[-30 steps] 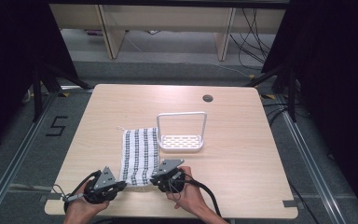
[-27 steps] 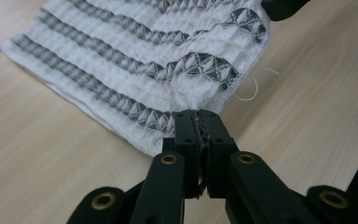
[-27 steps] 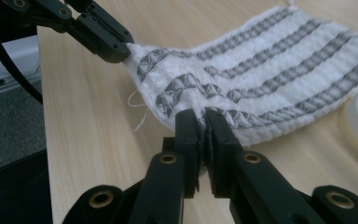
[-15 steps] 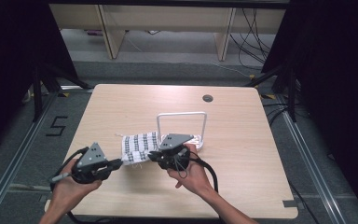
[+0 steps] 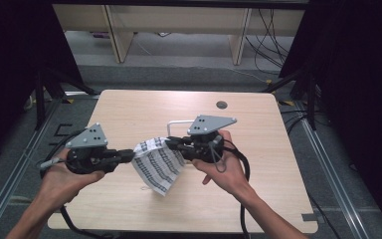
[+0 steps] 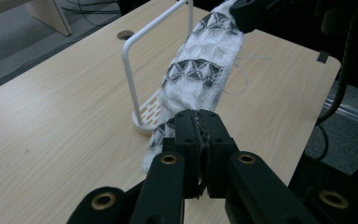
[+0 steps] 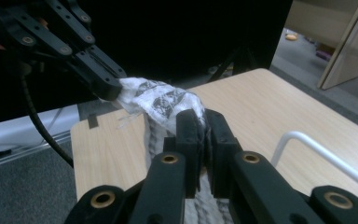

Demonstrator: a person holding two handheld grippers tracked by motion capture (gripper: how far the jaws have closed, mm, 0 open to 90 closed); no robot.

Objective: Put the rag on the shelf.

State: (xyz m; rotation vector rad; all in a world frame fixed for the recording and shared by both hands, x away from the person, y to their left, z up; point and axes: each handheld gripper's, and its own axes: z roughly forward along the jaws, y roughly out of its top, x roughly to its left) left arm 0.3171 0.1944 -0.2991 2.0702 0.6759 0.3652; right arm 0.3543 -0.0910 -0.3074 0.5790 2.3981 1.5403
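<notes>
So from up high, the person's got a gripper in each hand and both are hanging onto the same checked cloth (image 5: 156, 162), which is lifted off the tabletop (image 5: 129, 107) somewhere over its middle, a bit toward the near edge. The left gripper (image 5: 128, 156) has its fingers pinched on the cloth's left top corner, and the right gripper (image 5: 171, 143) has its fingers clamped on the right top corner, so the top edge runs between them and the rest droops down in a loose point toward the near edge. Right behind the right gripper you can just see the white wire handle of a little rack (image 5: 176, 123), mostly hidden by the hand and the grey plate. There's a round cable hole (image 5: 222, 105) near the far edge. In the left gripper view, the left gripper (image 6: 200, 133) has its fingers pressed together with the cloth (image 6: 200, 70) squeezed in between, and the fabric stretches away as a bunched roll up to the other gripper's fingers (image 6: 254, 11) at the top. The white rack (image 6: 142, 100) stands on the tabletop just beside the cloth, base slotted, handle upright. In the right gripper view, same deal: the right gripper (image 7: 204, 140) is nipped shut on the cloth (image 7: 161, 105), which runs across to the left gripper's fingers (image 7: 105, 88), also pinching it. A bit of the rack's handle (image 7: 317, 151) pokes in at the right.
</notes>
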